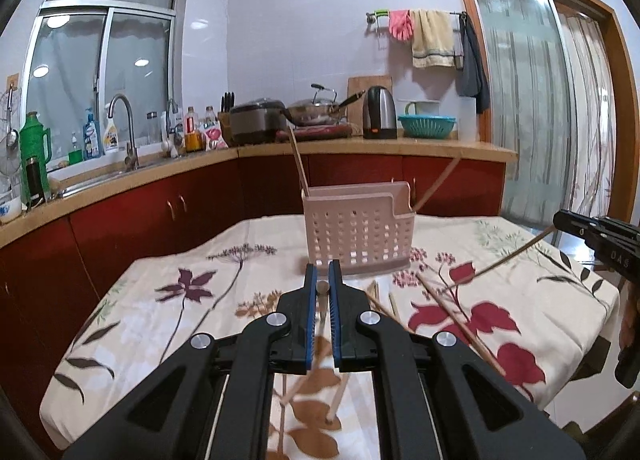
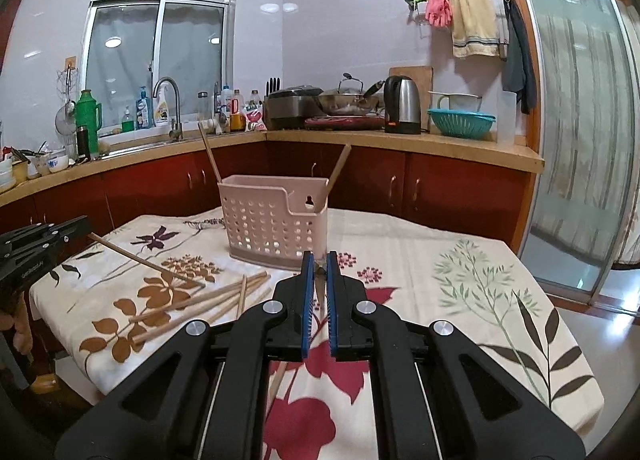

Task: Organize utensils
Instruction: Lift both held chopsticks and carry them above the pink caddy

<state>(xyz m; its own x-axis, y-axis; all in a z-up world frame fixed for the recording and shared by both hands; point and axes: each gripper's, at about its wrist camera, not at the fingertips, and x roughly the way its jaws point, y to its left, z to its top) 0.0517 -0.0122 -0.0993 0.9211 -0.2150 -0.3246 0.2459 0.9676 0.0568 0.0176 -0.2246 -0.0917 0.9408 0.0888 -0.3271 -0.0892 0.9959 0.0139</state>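
A pink slotted utensil holder [image 1: 360, 228] [image 2: 272, 216] stands upright on the floral tablecloth, just beyond both grippers. Two wooden chopsticks lean out of it, one at its left end [image 2: 210, 158] and one at its right [image 2: 338, 168]. Several loose chopsticks [image 2: 208, 300] lie on the cloth to the holder's front left. My left gripper [image 1: 322, 272] is shut on a chopstick [image 2: 148, 262] that slants down toward the cloth. My right gripper [image 2: 319, 260] is shut on another chopstick [image 1: 500, 260], also slanting down. Both grippers hang above the table.
The table [image 2: 460, 260] ends at the left, right and near sides. Behind it runs a red-fronted kitchen counter [image 2: 400, 140] with a sink tap [image 2: 170, 100], a kettle [image 2: 402, 104], a wok and bottles. A glass sliding door [image 2: 572, 120] is at the right.
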